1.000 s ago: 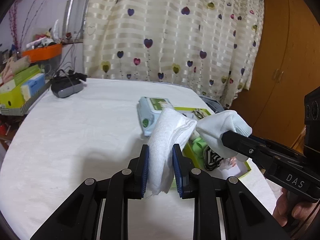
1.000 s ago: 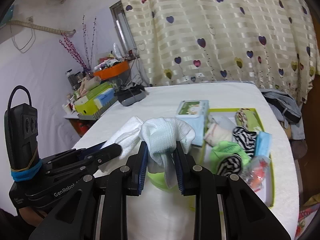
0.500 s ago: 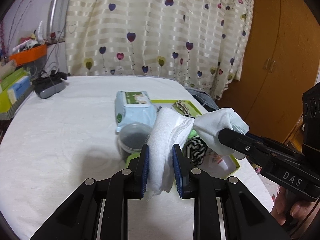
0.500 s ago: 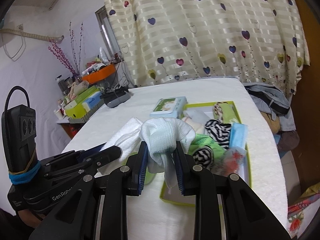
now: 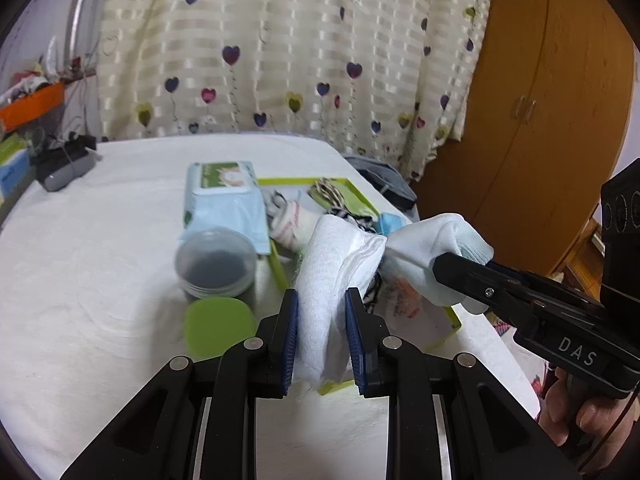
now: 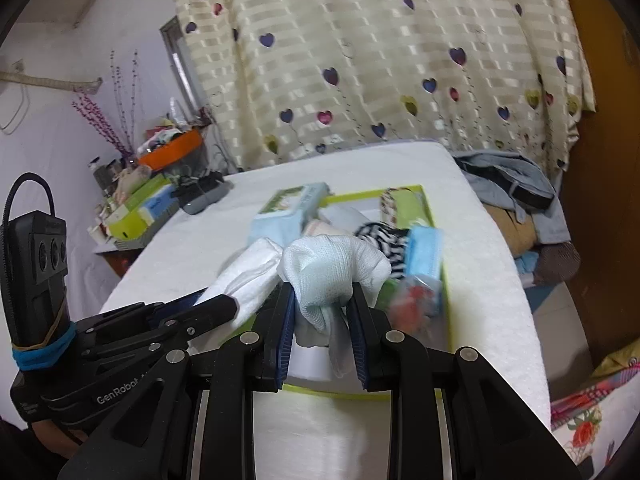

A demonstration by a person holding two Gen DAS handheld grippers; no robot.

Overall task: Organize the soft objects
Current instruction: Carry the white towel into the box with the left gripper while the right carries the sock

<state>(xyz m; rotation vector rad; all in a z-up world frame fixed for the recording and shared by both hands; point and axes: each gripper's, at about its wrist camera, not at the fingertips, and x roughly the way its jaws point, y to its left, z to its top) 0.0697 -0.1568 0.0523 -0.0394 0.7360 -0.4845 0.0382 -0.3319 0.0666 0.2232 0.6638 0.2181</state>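
Note:
My left gripper (image 5: pixel 319 332) is shut on one end of a white sock (image 5: pixel 332 264). My right gripper (image 6: pixel 322 326) is shut on its other end, a white and pale blue toe (image 6: pixel 334 272). Both hold the sock in the air above the near end of a green-rimmed tray (image 5: pixel 454 314). The tray (image 6: pixel 428 194) holds striped socks (image 6: pixel 380 236), a pink-striped sock (image 5: pixel 292 220) and a blue pack (image 6: pixel 426 254). The right gripper shows at right in the left wrist view (image 5: pixel 460 276); the left gripper shows at left in the right wrist view (image 6: pixel 224 304).
A wet-wipes pack (image 5: pixel 224 196) lies left of the tray. A clear jar (image 5: pixel 216 266) and a green lid (image 5: pixel 220 326) stand beside the tray's near corner. A grey device (image 5: pixel 64 162) sits far left. Clothes (image 6: pixel 512 184) hang off the table's right side.
Both grippers have moved with the sock toward the tray. The jar, green lid and tray now show closer and lower in both views.

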